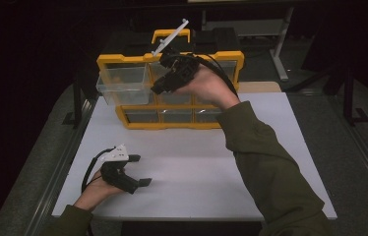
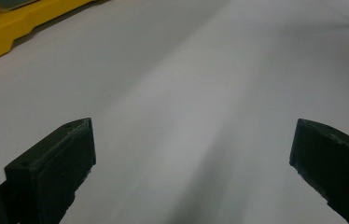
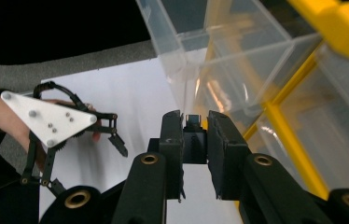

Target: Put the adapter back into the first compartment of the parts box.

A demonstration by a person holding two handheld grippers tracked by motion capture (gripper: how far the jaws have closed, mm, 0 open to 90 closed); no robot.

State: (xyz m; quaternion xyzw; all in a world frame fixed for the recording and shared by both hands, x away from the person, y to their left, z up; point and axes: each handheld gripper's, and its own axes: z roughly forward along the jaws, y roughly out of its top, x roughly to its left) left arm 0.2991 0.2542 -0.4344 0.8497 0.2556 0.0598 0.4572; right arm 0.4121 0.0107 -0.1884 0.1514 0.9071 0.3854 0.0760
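Note:
A yellow organizer [image 1: 169, 120] with clear drawers stands at the back of the white table [image 1: 197, 167]. Its top-left clear drawer [image 1: 123, 83] is pulled out toward me. My right gripper [image 1: 157, 89] hangs in the air just right of that drawer, at its front corner. In the right gripper view the right gripper [image 3: 194, 114] is shut on a small dark piece [image 3: 194, 140], with the clear drawer [image 3: 219, 51] just above it. My left gripper [image 1: 140, 170] rests on the table at the front left. Its jaws [image 2: 191, 154] stand wide open with nothing between them.
The organizer's yellow base [image 2: 4, 28] lies ahead and left of the left gripper. The table's front edge [image 1: 192, 216] runs close to my forearms. Dark floor surrounds the table, and a metal stand [image 1: 283, 44] rises at the back right.

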